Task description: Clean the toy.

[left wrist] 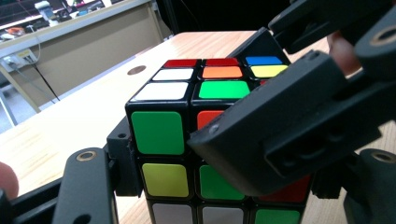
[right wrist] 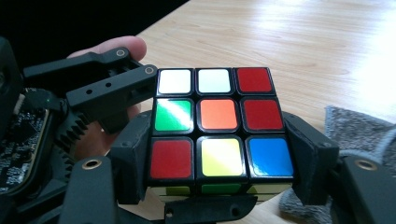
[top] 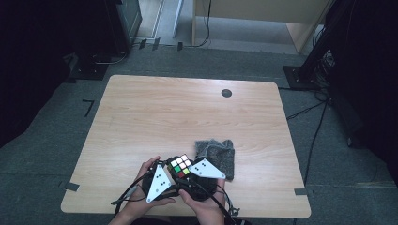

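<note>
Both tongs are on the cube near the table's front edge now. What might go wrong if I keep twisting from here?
1. The left tongs reach onto the same cube that the right tongs clamp by its near layer; a twist could jam or pop it loose.
2. The cube sits close to the table front edge, so a slip may send it off.
3. The grey cloth lies beside the right tongs and could snag.

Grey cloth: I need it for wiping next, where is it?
In the high view the grey cloth lies on the table, near its front edge, just right of the Rubik's cube.
</note>
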The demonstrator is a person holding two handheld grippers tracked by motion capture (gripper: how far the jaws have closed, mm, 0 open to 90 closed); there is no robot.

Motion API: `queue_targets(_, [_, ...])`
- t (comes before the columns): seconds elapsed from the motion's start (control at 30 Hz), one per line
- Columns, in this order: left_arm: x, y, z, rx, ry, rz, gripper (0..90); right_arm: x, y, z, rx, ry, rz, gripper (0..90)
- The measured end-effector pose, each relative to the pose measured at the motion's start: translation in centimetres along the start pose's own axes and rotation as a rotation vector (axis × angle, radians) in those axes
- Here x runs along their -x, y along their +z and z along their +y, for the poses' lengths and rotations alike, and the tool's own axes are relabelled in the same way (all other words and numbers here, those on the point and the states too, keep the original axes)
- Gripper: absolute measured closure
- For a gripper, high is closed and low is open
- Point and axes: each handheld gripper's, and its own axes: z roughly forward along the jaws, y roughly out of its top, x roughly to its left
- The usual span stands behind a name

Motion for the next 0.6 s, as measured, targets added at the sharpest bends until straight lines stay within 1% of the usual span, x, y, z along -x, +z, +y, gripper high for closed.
queue_targets(0.07, [-0.2, -0.2, 0.0, 0.0, -0.007, -0.011, 32.4, -0.1, 0.1, 0.0, -0.013, -0.013, -0.008, 34.2])
queue_targets(0.1, [-0.4, -0.3, 0.0, 0.009, -0.019, -0.02, 33.5, 0.0, 0.1, 0.0, -0.007, -0.017, 0.0, 33.6])
queue_targets(0.13, [-0.6, -0.4, -0.1, 0.006, -0.028, -0.024, 33.9, 0.1, 0.1, 0.1, 0.004, -0.007, 0.015, 31.3])
queue_targets(0.17, [-0.9, -0.4, -0.1, -0.002, -0.045, -0.028, 33.9, 0.4, 0.0, 0.2, 0.03, 0.018, 0.035, 25.2])
queue_targets(0.2, [-1.3, -0.4, -0.3, -0.003, -0.072, -0.032, 34.0, 0.8, -0.3, 0.4, 0.061, 0.047, 0.052, 20.7])
queue_targets(0.23, [-1.7, -0.5, -0.4, -0.005, -0.106, -0.029, 34.0, 1.1, -0.7, 0.6, 0.091, 0.066, 0.054, 18.5])
queue_targets(0.27, [-2.3, -0.6, -0.5, -0.01, -0.142, -0.025, 34.0, 1.5, -1.2, 0.8, 0.127, 0.07, 0.046, 18.2])
queue_targets(0.3, [-2.9, -0.7, -0.6, -0.01, -0.187, -0.024, 34.0, 1.9, -1.7, 1.0, 0.162, 0.075, 0.028, 18.2])
queue_targets(0.37, [-4.3, -1.0, -0.7, 0.005, -0.291, -0.031, 34.0, 2.9, -2.3, 0.9, 0.215, 0.094, -0.006, 18.3])
queue_targets(0.4, [-4.9, -1.1, -0.8, 0.014, -0.344, -0.037, 34.0, 3.3, -2.4, 0.7, 0.231, 0.104, -0.023, 18.6])
queue_targets(0.43, [-5.4, -1.2, -0.8, 0.018, -0.381, -0.043, 34.0, 3.7, -2.3, 0.4, 0.236, 0.106, -0.034, 19.1])
queue_targets(0.5, [-6.1, -1.5, -0.9, 0.025, -0.429, -0.069, 34.0, 4.1, -1.6, -0.3, 0.222, 0.085, -0.024, 21.8])
queue_targets(0.57, [-6.4, -1.6, -0.8, 0.041, -0.471, -0.077, 34.0, 4.3, -0.6, -1.2, 0.199, 0.025, 0.028, 24.3])
queue_targets(0.6, [-6.5, -1.6, -0.8, 0.044, -0.488, -0.08, 34.0, 4.1, -0.1, -1.7, 0.186, 0.005, 0.045, 23.5])
